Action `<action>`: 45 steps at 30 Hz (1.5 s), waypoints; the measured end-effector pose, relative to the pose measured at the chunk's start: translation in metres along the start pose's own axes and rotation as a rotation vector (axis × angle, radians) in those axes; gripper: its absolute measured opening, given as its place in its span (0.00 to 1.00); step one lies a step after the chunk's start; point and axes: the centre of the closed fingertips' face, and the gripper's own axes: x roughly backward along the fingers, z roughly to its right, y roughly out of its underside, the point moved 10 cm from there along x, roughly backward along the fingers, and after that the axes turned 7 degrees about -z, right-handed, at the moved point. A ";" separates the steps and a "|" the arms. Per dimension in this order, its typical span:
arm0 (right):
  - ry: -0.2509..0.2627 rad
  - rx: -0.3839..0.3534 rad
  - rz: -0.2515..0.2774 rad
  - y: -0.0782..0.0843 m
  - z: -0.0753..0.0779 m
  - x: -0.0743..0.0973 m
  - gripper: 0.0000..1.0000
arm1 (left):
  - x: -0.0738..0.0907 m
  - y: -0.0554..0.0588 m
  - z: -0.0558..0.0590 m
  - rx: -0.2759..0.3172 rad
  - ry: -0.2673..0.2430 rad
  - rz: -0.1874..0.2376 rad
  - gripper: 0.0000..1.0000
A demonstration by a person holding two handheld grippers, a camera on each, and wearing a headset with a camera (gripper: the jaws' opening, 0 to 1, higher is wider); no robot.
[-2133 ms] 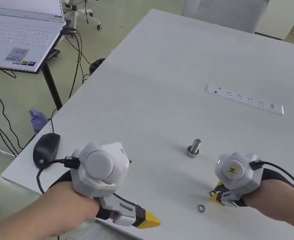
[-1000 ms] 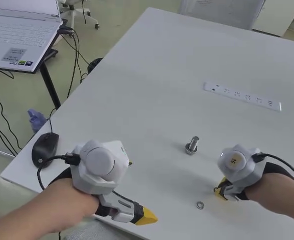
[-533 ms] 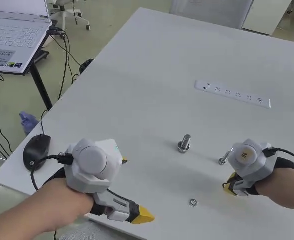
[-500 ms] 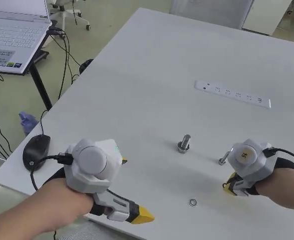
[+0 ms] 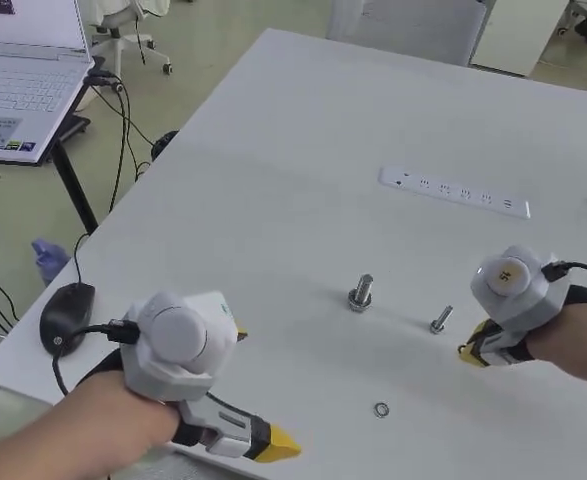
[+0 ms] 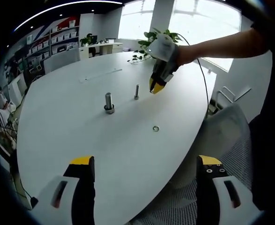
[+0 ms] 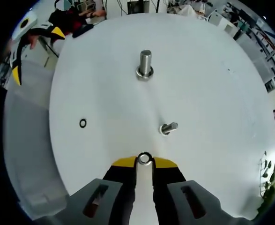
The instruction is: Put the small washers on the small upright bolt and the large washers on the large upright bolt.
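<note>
Right gripper (image 7: 144, 162) fingers pinched on held washer (image 7: 144, 159), near small bolt (image 7: 167, 127). Left gripper (image 6: 145, 164) fingers wide apart, holding nothing. Large bolt (image 7: 145, 64) stands on surface (image 5: 303, 180) beyond it. Loose washer (image 5: 381, 409) lies flat (well apart from both bolts).

The counter (image 5: 303, 150) is mostly bare; the large upright bolt (image 5: 361, 293) and the small upright bolt (image 5: 440, 319) rise mid-surface, apart, with open surface between them; the small one stands directly ahead of the right gripper (image 7: 144, 163), whose jaws pinch a held washer (image 7: 144, 159); a loose washer (image 5: 381, 409) lies flat nearer the person; a power strip (image 5: 453, 190) lies well beyond the bolts; a mouse (image 5: 58, 316) sits at the left edge.
</note>
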 end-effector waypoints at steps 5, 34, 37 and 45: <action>0.011 0.003 0.004 -0.006 0.007 0.005 0.12 | -0.001 -0.001 0.000 -0.007 0.002 -0.001 0.89; 0.043 0.009 0.030 -0.037 0.029 0.012 0.12 | 0.009 0.000 -0.006 0.015 -0.024 0.017 0.90; 0.043 0.012 0.024 -0.038 0.032 0.010 0.12 | 0.009 0.001 -0.006 0.014 -0.023 0.020 0.90; 0.036 0.010 0.023 -0.040 0.024 0.015 0.12 | 0.006 0.003 -0.008 0.020 -0.016 0.003 0.89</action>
